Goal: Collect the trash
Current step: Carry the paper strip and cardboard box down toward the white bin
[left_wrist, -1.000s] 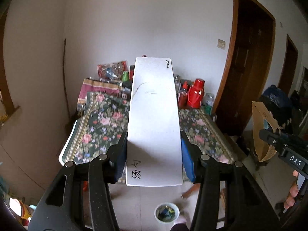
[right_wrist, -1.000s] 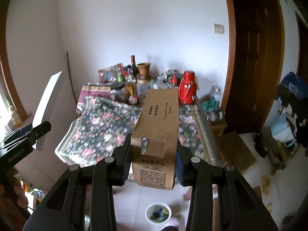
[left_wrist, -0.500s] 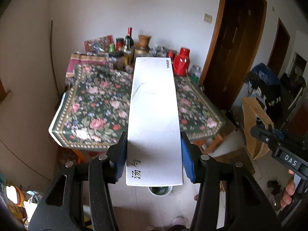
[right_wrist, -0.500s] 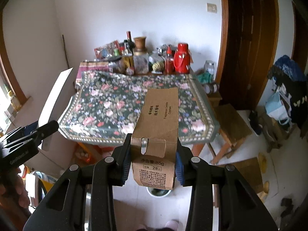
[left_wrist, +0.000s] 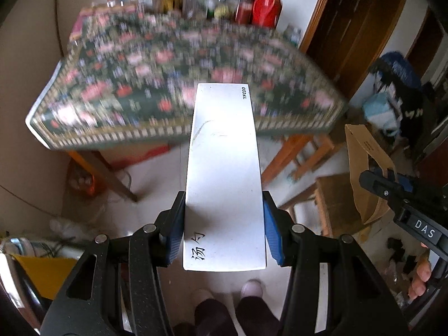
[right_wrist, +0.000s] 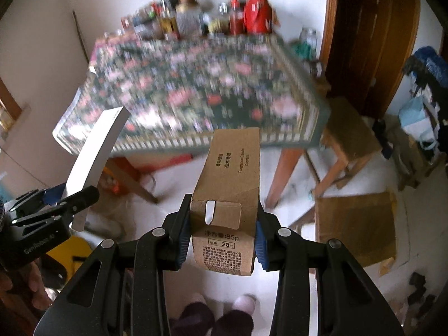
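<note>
Trash fills both grippers. From the left wrist camera, a long white carton [left_wrist: 224,173] with handwritten black characters near its bottom edge and small print at its top corner is clamped between the blue pads of the left gripper [left_wrist: 224,233], one pad pressed on each long side. The carton stands up and away from the fingers, over pale floor in front of a table [left_wrist: 92,137] covered with a dark floral cloth, which is blurred. Bottles and a red thermos [left_wrist: 266,8] crowd the table's far edge. At the right edge the right gripper [left_wrist: 392,186] shows from the side with a brown carton [left_wrist: 366,165] in it, and fingers of the hand [left_wrist: 420,277] below. Two pale slippers [left_wrist: 252,287] and dark trouser legs sit at the bottom.

From the right wrist camera, the right gripper grasps the brown carton, a kraft box printed with text and a price label, its hang tab facing the lens; both pads bear on its sides. It hangs above the floor before the same table. At left, the left gripper holds the white carton edge-on. A wooden stool [right_wrist: 350,140] stands beside the table's right corner, with flattened cardboard [right_wrist: 355,224] on the floor near it.
</note>
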The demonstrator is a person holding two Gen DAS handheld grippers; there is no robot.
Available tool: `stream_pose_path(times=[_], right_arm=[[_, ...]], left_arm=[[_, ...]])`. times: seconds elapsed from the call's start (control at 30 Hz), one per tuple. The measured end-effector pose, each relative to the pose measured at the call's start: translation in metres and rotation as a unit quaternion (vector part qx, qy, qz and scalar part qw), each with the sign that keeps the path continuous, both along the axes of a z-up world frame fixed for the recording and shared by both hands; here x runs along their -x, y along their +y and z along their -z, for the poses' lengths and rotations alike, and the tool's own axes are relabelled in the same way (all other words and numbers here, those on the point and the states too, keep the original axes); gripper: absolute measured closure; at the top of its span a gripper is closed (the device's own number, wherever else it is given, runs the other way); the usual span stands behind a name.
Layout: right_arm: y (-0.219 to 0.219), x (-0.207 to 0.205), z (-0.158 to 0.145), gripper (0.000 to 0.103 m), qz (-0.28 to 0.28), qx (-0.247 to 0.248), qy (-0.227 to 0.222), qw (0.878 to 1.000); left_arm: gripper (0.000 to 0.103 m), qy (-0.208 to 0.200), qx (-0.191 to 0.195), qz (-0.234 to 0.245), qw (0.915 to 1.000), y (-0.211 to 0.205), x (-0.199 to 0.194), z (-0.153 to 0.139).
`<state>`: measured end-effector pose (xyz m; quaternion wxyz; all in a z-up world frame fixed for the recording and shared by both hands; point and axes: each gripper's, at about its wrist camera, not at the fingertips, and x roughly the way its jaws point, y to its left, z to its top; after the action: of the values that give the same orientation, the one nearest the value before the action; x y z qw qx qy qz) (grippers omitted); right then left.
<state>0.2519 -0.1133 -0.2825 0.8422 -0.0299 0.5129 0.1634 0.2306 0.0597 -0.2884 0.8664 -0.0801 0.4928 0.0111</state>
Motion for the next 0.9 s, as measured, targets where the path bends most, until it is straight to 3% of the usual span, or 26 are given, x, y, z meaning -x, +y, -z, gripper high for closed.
stream_pose_path(times=[0.33, 0.57, 0.83, 0.9], right_arm=[[0.005, -0.022, 0.143, 0.068, -0.023, 0.012, 0.096, 0.995], [0.032, -0.046, 0.234, 0.068, -0.052, 0.010, 0.119, 0.991], [0.045, -0.069, 0.294, 0.067, -0.062, -0.032, 0.130, 0.989], [0.046, -0.074, 0.305, 0.062, -0.055, -0.033, 0.135, 0.989]], left_arm=[[0.053, 0.114, 0.004, -0.014, 0.9934, 0.000, -0.008, 0.156], [0.053, 0.158, 0.010, -0.034, 0.9869, 0.014, -0.014, 0.248], [0.053, 0.172, 0.010, -0.035, 0.9845, 0.020, -0.034, 0.320], [0.053, 0.177, 0.016, -0.034, 0.9836, 0.022, -0.040, 0.337]])
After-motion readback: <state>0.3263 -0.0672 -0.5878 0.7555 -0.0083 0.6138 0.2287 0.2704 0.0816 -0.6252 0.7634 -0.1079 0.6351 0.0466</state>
